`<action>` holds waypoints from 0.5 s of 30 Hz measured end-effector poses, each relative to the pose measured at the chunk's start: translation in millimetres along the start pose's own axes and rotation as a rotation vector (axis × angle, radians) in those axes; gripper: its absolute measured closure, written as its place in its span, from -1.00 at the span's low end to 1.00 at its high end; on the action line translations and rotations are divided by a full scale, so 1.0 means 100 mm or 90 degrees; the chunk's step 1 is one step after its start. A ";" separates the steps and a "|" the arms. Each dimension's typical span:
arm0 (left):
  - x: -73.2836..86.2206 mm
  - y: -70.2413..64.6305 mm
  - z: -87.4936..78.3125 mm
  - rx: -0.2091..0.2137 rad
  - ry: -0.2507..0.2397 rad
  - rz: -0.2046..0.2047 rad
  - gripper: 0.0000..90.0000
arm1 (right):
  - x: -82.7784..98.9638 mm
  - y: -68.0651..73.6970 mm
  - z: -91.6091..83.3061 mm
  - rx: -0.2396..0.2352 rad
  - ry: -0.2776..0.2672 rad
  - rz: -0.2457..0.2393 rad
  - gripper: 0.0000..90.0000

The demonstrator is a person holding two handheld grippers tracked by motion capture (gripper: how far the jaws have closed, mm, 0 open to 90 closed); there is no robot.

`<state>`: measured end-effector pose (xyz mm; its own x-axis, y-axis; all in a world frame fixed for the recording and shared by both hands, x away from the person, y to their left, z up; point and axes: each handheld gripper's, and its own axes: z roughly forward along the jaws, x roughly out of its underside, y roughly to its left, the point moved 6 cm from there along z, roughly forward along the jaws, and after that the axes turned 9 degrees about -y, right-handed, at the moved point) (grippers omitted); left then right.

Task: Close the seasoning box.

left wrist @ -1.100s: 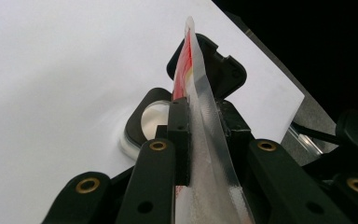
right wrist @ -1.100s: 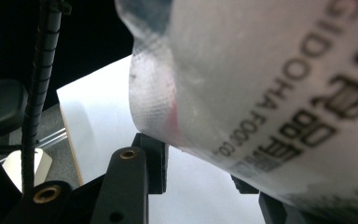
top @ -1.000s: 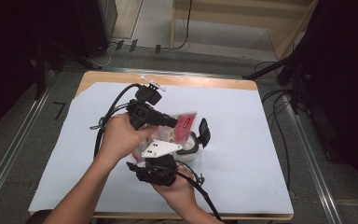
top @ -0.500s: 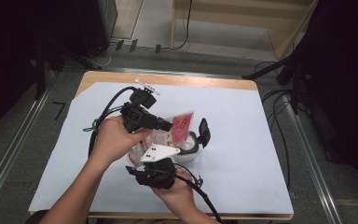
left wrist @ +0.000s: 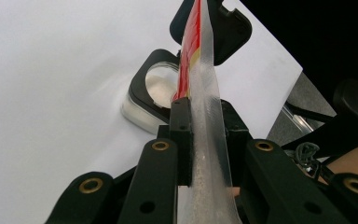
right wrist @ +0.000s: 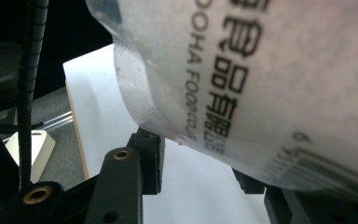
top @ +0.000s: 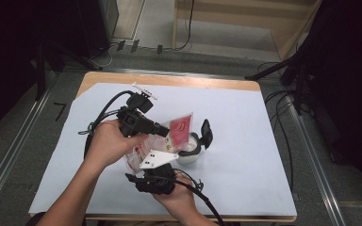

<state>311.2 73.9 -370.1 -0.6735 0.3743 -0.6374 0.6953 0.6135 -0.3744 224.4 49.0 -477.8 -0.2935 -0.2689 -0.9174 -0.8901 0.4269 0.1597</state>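
High view looks down from overhead; both claw views sit close against the pouch (left wrist: 205, 93).

Brightly and evenly lit on the white table sheet (top: 245, 141); dark at the far corners; soft shadows; blurred close up on the pouch (right wrist: 279, 70).

Glossy translucent plastic pouch (top: 176, 134), smooth white paper table cover (top: 245, 136).

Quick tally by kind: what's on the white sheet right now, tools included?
Red-and-clear plastic pouch: 1
Clear plastic container with black flip lid: 1
Black handheld tools, left tool and right tool: 2
Total: 4
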 end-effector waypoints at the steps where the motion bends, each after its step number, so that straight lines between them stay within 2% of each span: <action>1: 0.00 0.00 0.00 0.001 0.001 0.000 0.79 | 0.01 0.00 0.00 0.000 0.001 -0.001 0.31; 15: 0.08 0.03 0.04 0.009 0.009 -0.004 0.80 | 0.09 0.04 0.03 -0.015 0.013 0.002 0.22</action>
<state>309.1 76.0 -379.5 -0.6816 0.3802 -0.6252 0.6943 0.6060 -0.3884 218.9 50.7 -486.2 -0.3033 -0.2858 -0.9090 -0.8971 0.4073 0.1713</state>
